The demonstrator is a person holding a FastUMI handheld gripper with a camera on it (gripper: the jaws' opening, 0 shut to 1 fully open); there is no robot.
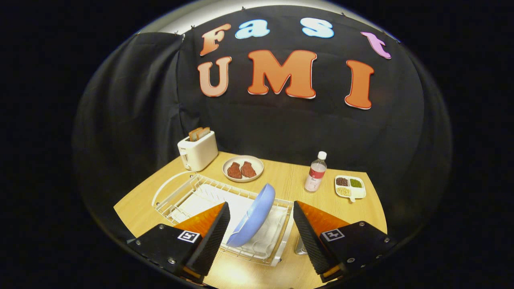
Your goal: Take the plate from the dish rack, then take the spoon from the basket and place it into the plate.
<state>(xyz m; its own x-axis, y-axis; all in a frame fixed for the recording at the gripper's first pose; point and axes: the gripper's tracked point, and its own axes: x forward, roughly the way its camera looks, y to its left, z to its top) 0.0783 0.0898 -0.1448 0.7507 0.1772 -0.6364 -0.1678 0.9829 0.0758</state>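
Observation:
A light blue plate [253, 217] stands on edge, leaning, in a white wire dish rack [188, 192] on the wooden table. My gripper [261, 233] hovers open above the rack's near end, with the plate in the gap between the fingers and touching neither. Just beside the right finger, a small part of a metal mesh basket [300, 245] shows at the rack's right side; its contents are hidden, and I cannot make out a spoon.
Beyond the rack stand a white toaster [198, 151] holding bread slices, a white dish [243, 168] with two brown pieces of food, a small water bottle [315, 172], and a divided tray [350, 187] of beans. Bare wooden table [289, 176] lies between these.

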